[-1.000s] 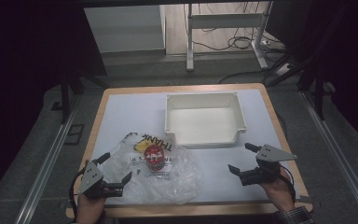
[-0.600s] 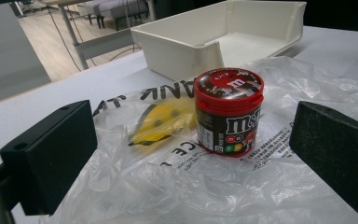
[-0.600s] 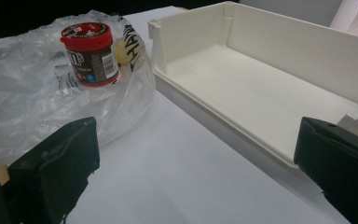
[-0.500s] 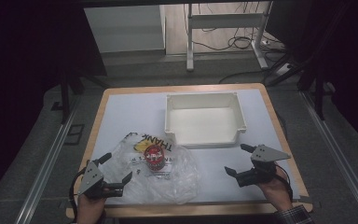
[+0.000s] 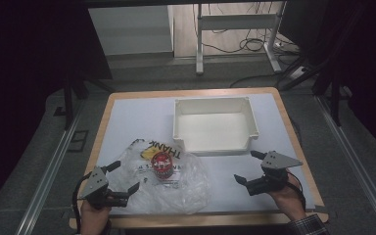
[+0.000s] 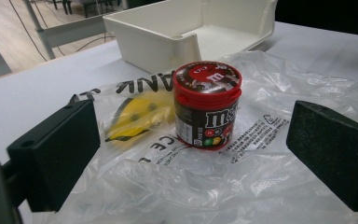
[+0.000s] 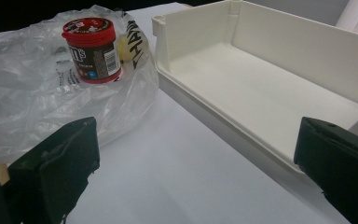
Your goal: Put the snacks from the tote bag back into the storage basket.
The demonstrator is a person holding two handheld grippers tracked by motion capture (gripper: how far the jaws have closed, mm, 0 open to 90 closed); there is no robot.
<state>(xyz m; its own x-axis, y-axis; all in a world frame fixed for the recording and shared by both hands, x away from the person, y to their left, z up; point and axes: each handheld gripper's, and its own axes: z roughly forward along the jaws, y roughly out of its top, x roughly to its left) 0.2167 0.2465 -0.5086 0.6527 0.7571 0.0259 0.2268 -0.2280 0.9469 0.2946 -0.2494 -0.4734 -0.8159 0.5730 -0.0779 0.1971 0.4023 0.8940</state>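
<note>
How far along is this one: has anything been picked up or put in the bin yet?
Nothing moved yet. The jar stands upright on the bag, and the bin holds nothing. Both grippers, left and right, are open and hold nothing. Grasping and whatever follows remain.

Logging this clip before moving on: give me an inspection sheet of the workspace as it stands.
Surface: white table with wooden edge, flat.
Job's things: red-lidded candy jar upright on a clear plastic bag; white bin behind, empty.
Clutter: nothing seen.
Grippers: left gripper open beside the bag, aimed at the jar; right gripper open over bare table near the bin.
Cables: one trailing from each gripper; more on the floor beyond.
Surroundings: metal frame, dark room.
</note>
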